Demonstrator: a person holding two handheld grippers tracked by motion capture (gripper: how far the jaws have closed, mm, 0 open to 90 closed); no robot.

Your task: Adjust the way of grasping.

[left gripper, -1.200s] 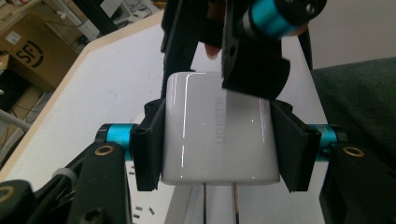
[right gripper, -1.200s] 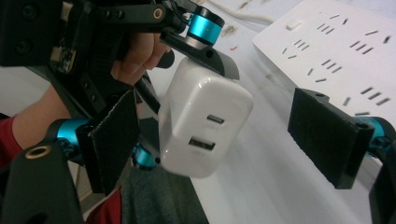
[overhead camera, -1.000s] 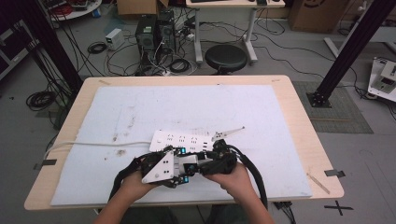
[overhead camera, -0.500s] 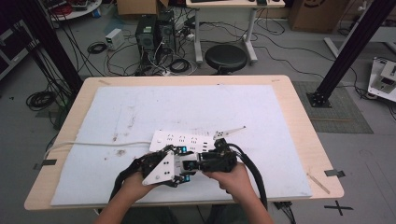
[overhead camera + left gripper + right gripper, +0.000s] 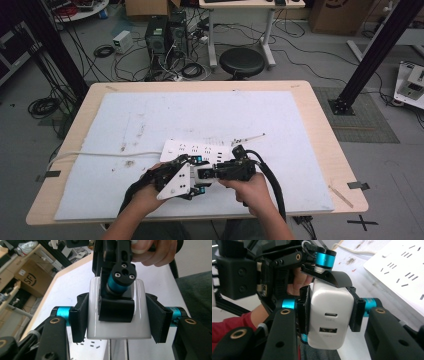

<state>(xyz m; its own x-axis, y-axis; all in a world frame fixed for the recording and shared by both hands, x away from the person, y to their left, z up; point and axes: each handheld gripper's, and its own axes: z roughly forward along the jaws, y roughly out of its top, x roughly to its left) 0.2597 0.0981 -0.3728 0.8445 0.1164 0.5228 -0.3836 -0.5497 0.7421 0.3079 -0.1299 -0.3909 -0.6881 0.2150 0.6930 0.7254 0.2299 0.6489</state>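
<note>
1. Where the two grippers meet, near the front edge of the table [image 5: 320,120], both hands work over the white mat [image 5: 200,117]; the mat is bare across its far half and its right side, which leaves open room there.
2. One white power strip [image 5: 200,149] lies flat on the mat just beyond the grippers, and its white cord [image 5: 95,155] runs off toward the table's left edge. In the right gripper view the strip's near edge lies close beside the grippers.
3. One white charger block [image 5: 329,317] is present, held off the mat between the two grippers. Its face carries two ports, one above the other.
4. The right gripper [image 5: 329,312] pinches the charger block across its sides; both black pads press against its white casing, and the port face looks toward that gripper's camera.
5. The left gripper [image 5: 117,317] also pinches the charger block, one pad on each flank, as the left gripper view shows. The block's plain glossy back faces that camera.
6. In the left gripper view, one black jaw of the right gripper lies on the block's back. In the right gripper view, one jaw of the left gripper bears on the block's upper end.
7. The left hand [image 5: 145,192] and the right hand [image 5: 250,187] lie close together, almost touching, in the high view.
8. Small dark specks are scattered on the mat beneath the block; their count cannot be told.
</note>
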